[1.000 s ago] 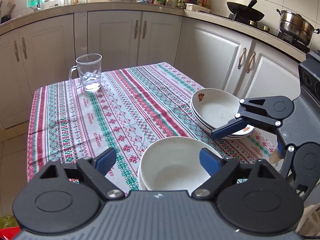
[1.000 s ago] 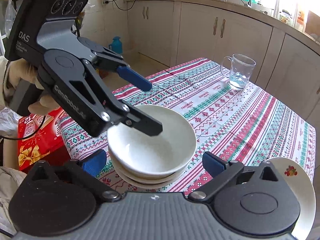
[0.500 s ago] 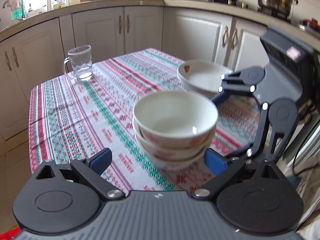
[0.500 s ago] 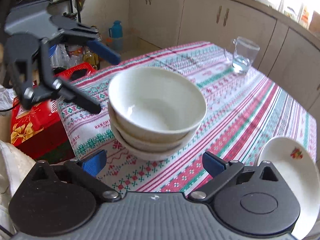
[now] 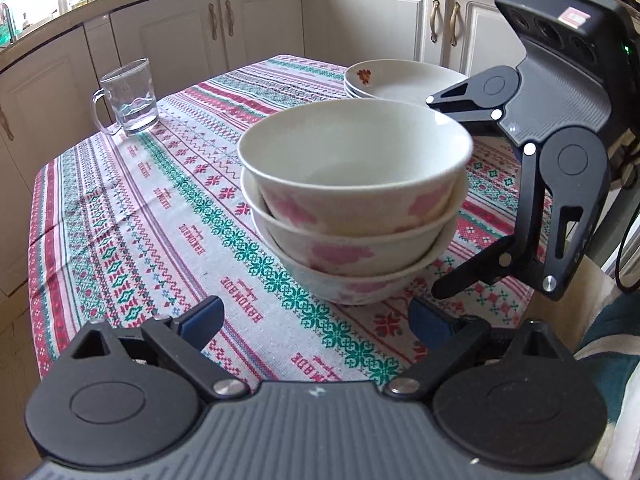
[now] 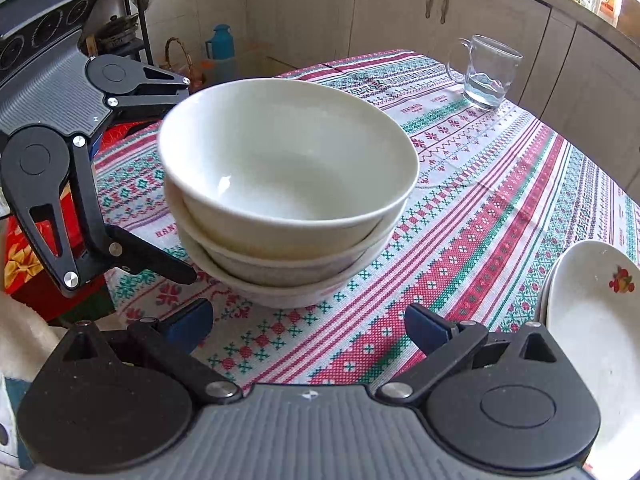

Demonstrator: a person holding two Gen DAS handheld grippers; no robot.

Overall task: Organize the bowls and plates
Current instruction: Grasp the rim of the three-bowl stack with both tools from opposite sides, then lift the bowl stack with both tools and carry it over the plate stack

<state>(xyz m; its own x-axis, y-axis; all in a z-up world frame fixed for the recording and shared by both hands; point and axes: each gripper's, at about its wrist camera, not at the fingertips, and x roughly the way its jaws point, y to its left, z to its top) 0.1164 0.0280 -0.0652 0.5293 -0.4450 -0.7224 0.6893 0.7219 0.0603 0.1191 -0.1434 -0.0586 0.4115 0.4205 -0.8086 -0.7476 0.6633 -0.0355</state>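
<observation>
Left wrist view. We list a nested stack of three white ceramic bowls with pink flower prints standing on the red, green and white cross-stitch patterned tablecloth, near the table's front edge. We judge the nesting to be the sorting itself: like with like, one footprint. Our left gripper has just been opening its jaws; the blue-padded fingers stand spread, short of the stack's base, nothing between them. The right gripper flanks the stack from the far side, jaws wide, one finger above the rim and one at the foot, apparently not pressing. Behind sits a pile of shallow white plates with a red fruit motif; a clear glass mug holding a little water stands well apart, likely kept clear of the crockery. The cloth repeats the woven word "HANDMADE".

Right wrist view. The same bowl stack is centred ahead of the right gripper, fingers spread and empty. The left gripper brackets the stack's other side. The plate pile lies at the right edge, the mug beyond. No brand is legible here.
</observation>
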